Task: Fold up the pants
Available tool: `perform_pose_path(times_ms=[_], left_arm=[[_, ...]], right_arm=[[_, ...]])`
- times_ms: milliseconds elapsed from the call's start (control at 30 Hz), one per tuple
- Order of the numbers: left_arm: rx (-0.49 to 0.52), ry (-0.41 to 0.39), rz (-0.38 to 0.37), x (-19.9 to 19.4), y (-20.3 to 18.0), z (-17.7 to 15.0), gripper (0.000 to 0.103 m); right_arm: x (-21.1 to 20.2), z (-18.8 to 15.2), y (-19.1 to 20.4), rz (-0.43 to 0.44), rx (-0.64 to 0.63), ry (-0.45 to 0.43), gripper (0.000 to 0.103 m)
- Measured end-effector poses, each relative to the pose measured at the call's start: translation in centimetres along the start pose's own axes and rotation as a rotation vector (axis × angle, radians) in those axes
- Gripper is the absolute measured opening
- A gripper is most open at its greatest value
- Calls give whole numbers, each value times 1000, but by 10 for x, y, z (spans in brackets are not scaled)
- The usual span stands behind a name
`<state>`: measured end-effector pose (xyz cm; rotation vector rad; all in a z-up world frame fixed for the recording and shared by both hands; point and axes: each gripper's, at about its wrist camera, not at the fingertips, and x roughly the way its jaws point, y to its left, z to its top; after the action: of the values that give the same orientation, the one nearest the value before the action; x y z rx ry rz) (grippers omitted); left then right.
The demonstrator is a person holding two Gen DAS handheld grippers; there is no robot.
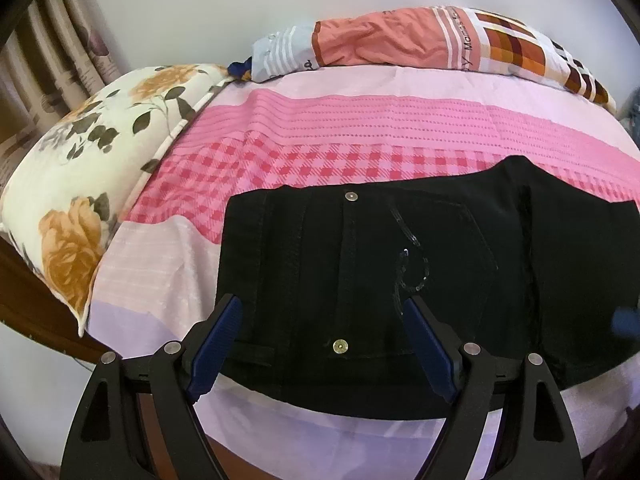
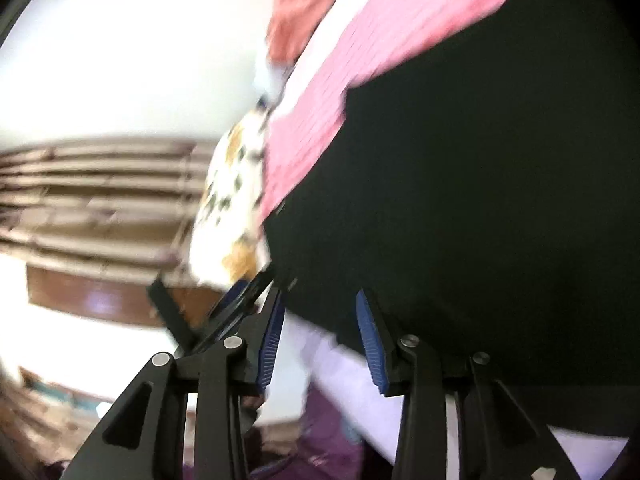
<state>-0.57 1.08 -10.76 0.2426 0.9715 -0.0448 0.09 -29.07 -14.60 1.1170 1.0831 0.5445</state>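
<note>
While black pants (image 1: 400,264) lie folded on bed, both hand-held grippers gape empty

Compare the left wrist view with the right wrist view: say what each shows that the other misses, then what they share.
Only the left wrist view shows the pants' metal buttons and stitched back pocket, plus the left gripper's own jaws, open above the fabric. Only the right wrist view, blurred, shows the right gripper, jaws apart with nothing pinched between them, at the pants' near edge, and purple fabric below the bed. Both show the black pants on the pink bedsheet, the floral pillow, the patterned rolled blanket and the curtain.
</note>
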Motion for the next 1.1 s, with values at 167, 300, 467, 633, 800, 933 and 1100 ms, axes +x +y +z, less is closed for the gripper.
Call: perform_pose_path(times_ms=[167, 300, 467, 633, 800, 933, 1100], left_arm=[[-1, 15, -1, 3, 0, -1, 83], [-16, 29, 3, 6, 5, 0, 83], [-122, 60, -28, 10, 42, 4, 83], [-296, 84, -133, 16, 110, -5, 83], [-379, 113, -253, 25, 161, -22, 83], [-454, 165, -395, 39, 173, -40, 71], [-511, 248, -534, 40, 159, -63, 47]], right_arm=[[-7, 0, -1, -54, -49, -15, 37], [24, -11, 18, -55, -175, 66, 37], [73, -25, 32, -223, -368, 196, 37], [71, -26, 44, -241, -445, 182, 36], [37, -14, 35, -152, -371, 77, 42], [31, -6, 24, -110, -272, 48, 44], [41, -9, 31, -135, -289, 60, 45]])
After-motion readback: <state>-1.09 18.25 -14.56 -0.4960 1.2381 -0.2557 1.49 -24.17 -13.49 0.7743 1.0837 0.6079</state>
